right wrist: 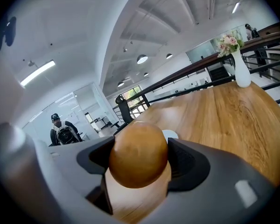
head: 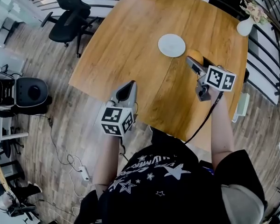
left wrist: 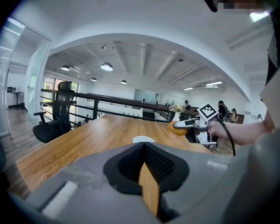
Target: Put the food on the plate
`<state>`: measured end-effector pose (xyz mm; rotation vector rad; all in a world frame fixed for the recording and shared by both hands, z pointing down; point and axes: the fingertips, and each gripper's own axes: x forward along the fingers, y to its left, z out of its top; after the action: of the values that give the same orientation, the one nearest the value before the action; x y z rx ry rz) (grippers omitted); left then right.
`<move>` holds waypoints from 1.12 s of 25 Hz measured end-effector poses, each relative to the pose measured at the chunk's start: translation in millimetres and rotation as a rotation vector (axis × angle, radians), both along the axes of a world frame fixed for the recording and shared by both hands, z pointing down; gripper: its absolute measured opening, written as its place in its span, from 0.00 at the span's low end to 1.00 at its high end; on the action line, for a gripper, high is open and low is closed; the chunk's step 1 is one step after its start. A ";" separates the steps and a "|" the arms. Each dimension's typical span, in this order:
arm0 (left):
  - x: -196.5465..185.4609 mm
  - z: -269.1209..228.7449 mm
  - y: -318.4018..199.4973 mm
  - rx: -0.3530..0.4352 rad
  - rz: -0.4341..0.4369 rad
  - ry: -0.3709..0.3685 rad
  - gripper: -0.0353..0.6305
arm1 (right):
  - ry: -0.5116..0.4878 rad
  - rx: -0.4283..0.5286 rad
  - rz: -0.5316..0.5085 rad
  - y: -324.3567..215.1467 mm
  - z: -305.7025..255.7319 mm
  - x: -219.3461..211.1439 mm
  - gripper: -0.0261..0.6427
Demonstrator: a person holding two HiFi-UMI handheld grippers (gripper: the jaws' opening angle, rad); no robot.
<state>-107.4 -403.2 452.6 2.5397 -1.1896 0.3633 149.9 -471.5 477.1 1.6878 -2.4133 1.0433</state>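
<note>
Overhead, the right hand-held gripper [head: 193,60] half-hides its clamped bun [head: 198,57].

A vase [head: 245,26] of flowers stands at the desk's [head: 126,50] far right corner. A black chair [head: 69,21] sits beyond its far left edge.

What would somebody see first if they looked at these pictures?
The round golden-brown food clamped in the right gripper, over the wooden table, catches the eye first. Just past it a white plate lies empty on the table. The left gripper hangs shut at the table's near edge.
</note>
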 end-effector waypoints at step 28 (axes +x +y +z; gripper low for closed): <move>15.5 40.6 -94.6 -0.073 -0.042 -0.037 0.06 | 0.370 0.038 -0.010 -122.4 89.2 -11.4 0.57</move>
<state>-91.9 -497.8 493.2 2.4524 -1.2177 0.4370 138.5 -593.9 566.3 1.6991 -2.2122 0.6181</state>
